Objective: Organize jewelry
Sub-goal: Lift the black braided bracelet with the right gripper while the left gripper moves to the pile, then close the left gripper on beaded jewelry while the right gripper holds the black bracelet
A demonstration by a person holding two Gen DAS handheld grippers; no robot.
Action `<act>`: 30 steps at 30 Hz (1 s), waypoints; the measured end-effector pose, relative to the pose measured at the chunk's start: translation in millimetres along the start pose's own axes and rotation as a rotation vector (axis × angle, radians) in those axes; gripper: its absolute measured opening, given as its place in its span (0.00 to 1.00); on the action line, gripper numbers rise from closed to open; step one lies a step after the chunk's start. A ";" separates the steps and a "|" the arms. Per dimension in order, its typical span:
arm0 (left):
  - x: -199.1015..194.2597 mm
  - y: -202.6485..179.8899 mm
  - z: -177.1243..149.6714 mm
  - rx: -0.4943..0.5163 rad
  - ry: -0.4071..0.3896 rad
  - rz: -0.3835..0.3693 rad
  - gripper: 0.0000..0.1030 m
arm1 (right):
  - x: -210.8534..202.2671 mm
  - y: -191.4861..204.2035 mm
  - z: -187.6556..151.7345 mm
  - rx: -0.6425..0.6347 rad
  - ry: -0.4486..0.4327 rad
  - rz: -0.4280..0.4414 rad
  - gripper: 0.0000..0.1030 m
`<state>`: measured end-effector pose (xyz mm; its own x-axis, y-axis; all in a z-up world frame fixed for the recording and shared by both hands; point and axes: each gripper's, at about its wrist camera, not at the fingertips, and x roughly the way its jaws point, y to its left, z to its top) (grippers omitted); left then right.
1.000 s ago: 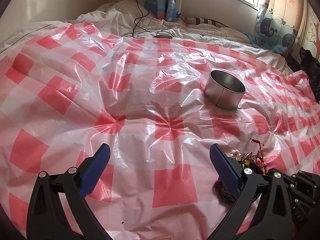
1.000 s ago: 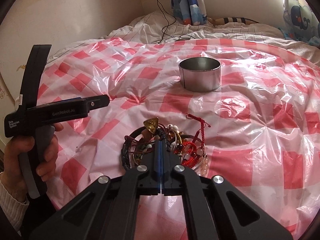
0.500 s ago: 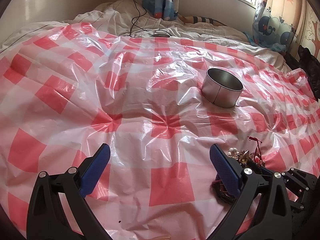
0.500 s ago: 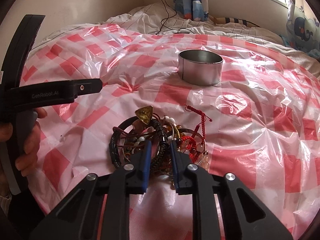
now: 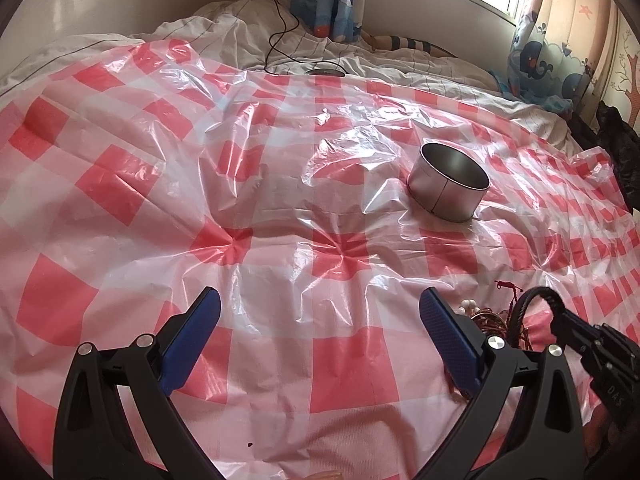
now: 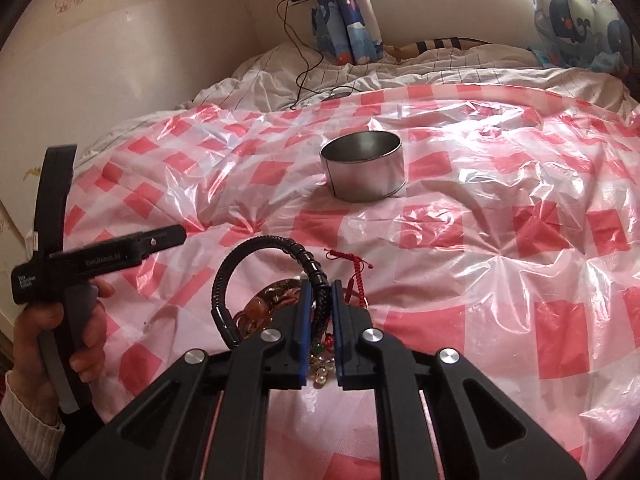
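Right gripper (image 6: 321, 312): clamped on black braided bracelet (image 6: 256, 248), loop arched up and leftward.
Left gripper (image 5: 320, 336): held spread apart.
Metal tin (image 6: 362, 166): upright, mouth upward.

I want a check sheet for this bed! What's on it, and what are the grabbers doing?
Surface: red-checked plastic sheet, crinkled, over the bed.
Job's things: black bracelet lifted in a loop; jewelry pile below it; tin upright, looks empty.
Clutter: nothing seen.
Grippers: right gripper shut on the bracelet; left gripper open, holding nothing.
Cables: black cable running from a wall plug onto the bedding.
Surroundings: whale curtains, white quilt, window.
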<state>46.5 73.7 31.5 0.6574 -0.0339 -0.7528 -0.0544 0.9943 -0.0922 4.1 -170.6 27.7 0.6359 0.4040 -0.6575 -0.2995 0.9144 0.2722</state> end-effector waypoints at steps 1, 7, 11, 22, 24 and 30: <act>0.9 -1.6 -0.9 0.008 0.008 -0.016 0.93 | -2.4 -4.4 1.1 0.017 -0.009 -0.001 0.10; -1.5 -31.1 -11.2 0.127 0.037 -0.214 0.93 | -13.8 -33.7 5.1 0.149 -0.059 -0.023 0.10; -19.5 -76.0 -30.7 0.358 -0.047 -0.260 0.93 | -16.6 -43.0 6.0 0.191 -0.069 -0.024 0.11; -8.3 -127.2 -63.0 0.473 0.047 -0.406 0.73 | -16.9 -39.3 6.5 0.191 -0.068 -0.005 0.13; 0.9 -127.1 -65.3 0.462 0.070 -0.384 0.67 | -17.4 -39.5 7.1 0.192 -0.066 -0.006 0.13; 10.1 -110.3 -57.4 0.357 0.087 -0.493 0.19 | -7.5 -46.5 3.0 0.218 0.007 -0.038 0.14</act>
<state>16.0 -42.2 -3.3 0.4763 -0.4918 -0.7289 0.5055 0.8314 -0.2306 15.4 -216.1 22.0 0.6386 0.3699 -0.6748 -0.1144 0.9128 0.3920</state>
